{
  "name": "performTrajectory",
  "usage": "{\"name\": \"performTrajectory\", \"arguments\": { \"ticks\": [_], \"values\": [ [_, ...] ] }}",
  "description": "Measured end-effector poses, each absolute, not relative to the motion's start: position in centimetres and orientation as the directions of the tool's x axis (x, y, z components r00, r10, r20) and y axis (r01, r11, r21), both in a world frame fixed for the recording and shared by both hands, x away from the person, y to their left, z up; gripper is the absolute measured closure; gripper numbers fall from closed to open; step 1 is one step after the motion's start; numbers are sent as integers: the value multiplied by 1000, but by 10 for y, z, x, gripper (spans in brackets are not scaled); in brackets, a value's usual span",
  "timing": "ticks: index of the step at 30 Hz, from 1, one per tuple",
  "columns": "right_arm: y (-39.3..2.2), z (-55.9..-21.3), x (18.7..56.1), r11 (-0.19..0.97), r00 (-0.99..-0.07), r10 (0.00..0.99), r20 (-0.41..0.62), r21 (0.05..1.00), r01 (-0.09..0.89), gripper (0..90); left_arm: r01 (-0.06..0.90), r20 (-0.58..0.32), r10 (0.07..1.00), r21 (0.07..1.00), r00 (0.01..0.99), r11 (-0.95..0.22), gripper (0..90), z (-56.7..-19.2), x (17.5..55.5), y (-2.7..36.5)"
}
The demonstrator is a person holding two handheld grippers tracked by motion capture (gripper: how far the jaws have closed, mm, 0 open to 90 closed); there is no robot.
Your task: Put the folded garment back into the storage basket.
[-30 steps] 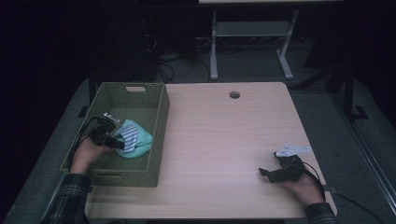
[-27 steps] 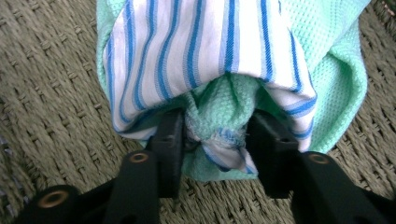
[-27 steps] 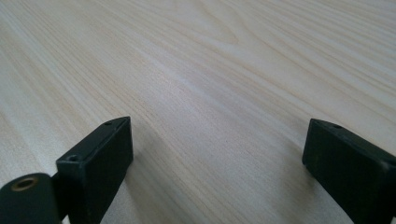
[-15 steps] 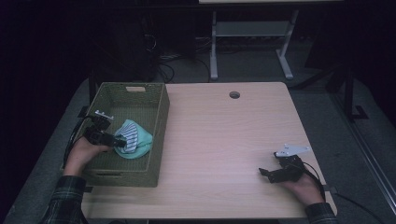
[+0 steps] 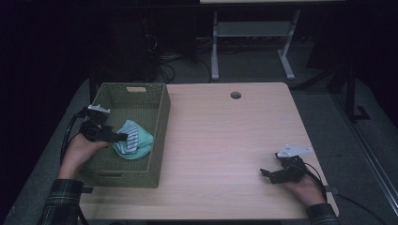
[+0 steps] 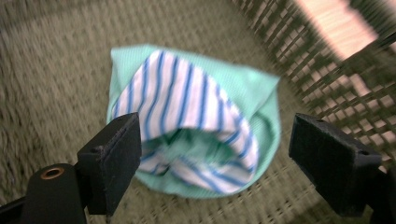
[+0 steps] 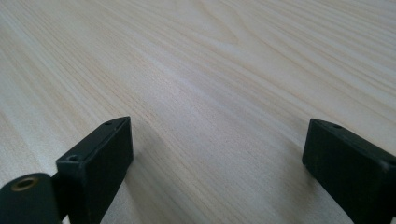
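A mint-green cloth (image 5: 136,140) with a blue-and-white striped side lies crumpled on the floor of an olive woven basket (image 5: 141,176) at the table's left. My left gripper (image 5: 121,137) hovers just above and left of the cloth. Its jaws have just been opening and stand wide apart. In the left gripper view the cloth (image 6: 196,116) lies below the left gripper (image 6: 215,135), free of both pads. My right gripper (image 5: 264,172) rests at the table's front right, open. In the right gripper view, bare wood shows between the right gripper's (image 7: 217,140) jaws.
The basket's right wall (image 6: 336,60) stands close beside the cloth. The wooden table (image 5: 225,136) has a round cable hole (image 5: 235,95) near its far edge. Behind the table stand a metal desk frame (image 5: 253,33) and cables on the dark floor.
The left gripper has opened, let go of the cloth, and lifted up and back to the left. The cloth stays in the basket. The right hand has not moved.
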State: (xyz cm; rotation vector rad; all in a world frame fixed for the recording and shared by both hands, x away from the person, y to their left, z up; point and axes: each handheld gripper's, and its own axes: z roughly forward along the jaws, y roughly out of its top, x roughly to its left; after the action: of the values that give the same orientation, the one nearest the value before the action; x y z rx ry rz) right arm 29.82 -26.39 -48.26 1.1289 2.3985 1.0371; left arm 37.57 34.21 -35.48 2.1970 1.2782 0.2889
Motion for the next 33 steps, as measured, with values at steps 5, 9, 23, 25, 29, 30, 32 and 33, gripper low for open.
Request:
{"name": "performTrajectory", "arguments": {
  "ticks": [5, 9, 23, 25, 29, 30, 32, 33],
  "values": [
    [-264, -483, 298, 433, -649, 760, 36, 716, 547, 83, 690, -109, 834, 624, 542, -367, 161, -341, 371, 327],
    [-264, -483, 298, 433, -649, 760, 35, 717, 546, 83, 662, -112, 819, 654, 563, -366, 161, -333, 369, 313],
    [-264, -483, 298, 433, -649, 760, 37, 716, 547, 83, 582, -118, 758, 719, 641, -380, 161, -319, 364, 258],
    [-264, -483, 298, 432, -649, 760, 38, 716, 548, 83, 574, -116, 749, 722, 652, -387, 161, -319, 363, 249],
    [-264, -483, 298, 433, -649, 760, 37, 716, 547, 83, 559, -120, 729, 728, 674, -397, 161, -322, 361, 231],
    [-264, -483, 298, 433, -649, 760, 37, 716, 548, 83, 556, -122, 726, 731, 676, -395, 161, -322, 360, 225],
    [-264, -483, 298, 433, -649, 760, 37, 716, 548, 83, 549, -121, 718, 734, 686, -400, 161, -323, 360, 217],
    [-264, -483, 298, 433, -649, 760, 37, 716, 547, 83, 545, -121, 715, 737, 688, -400, 161, -324, 359, 214]
  ]
}}
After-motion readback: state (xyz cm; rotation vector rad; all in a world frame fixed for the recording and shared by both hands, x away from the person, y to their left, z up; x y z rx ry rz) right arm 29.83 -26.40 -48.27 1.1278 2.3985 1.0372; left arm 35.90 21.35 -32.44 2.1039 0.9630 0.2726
